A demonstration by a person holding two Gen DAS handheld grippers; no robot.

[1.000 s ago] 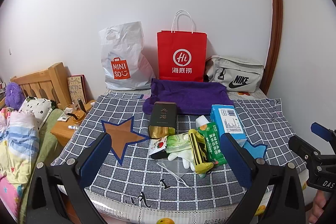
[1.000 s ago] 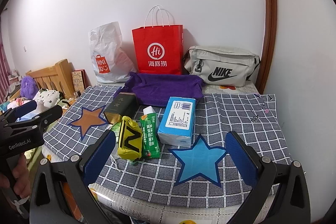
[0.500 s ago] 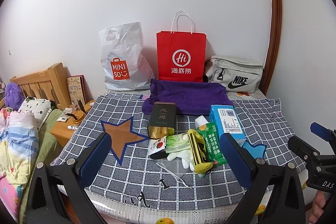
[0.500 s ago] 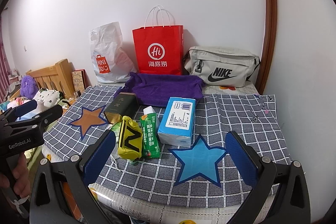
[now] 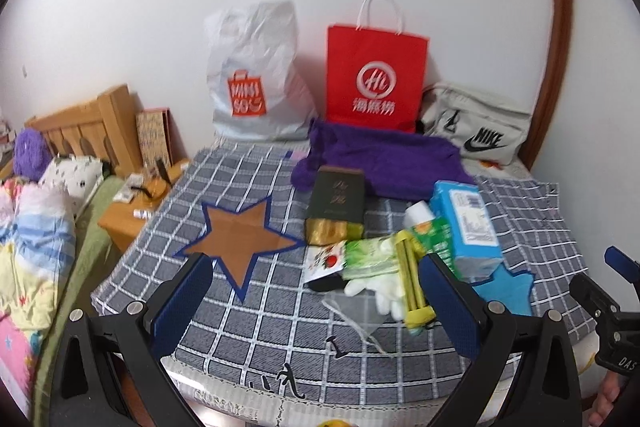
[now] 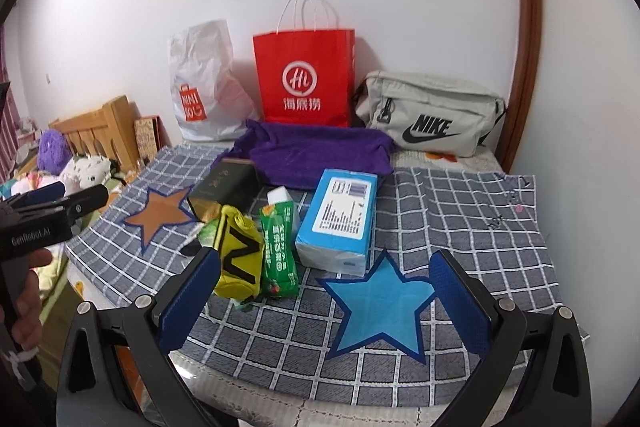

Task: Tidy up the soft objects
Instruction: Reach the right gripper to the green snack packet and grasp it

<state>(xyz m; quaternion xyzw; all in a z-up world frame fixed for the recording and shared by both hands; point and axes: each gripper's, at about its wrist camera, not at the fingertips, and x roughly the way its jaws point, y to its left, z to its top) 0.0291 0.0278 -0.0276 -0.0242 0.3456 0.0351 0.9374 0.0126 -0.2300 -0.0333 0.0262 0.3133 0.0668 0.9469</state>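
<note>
Currently both tongs are hovering spread wide, gripping nothing: left tongs (image 5: 316,301) over the grey checked worktop (image 5: 264,311) near the brown star patch (image 5: 240,233), right tongs (image 6: 326,301) over the blue star patch (image 6: 378,301). Soft objects are sitting in a pile mid-worktop: yellow zip pouch (image 6: 236,253), green snack packet (image 6: 278,247), blue tissue pack (image 6: 340,217), white glove (image 5: 380,287). Purple folded cloth (image 6: 316,155) is lying at 12 o'clock of the pile, touching the red paper bag (image 6: 306,79).

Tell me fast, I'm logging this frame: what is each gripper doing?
Left gripper: open, holding nothing, above the checked cloth.
Right gripper: open, holding nothing, near the blue star.
</note>
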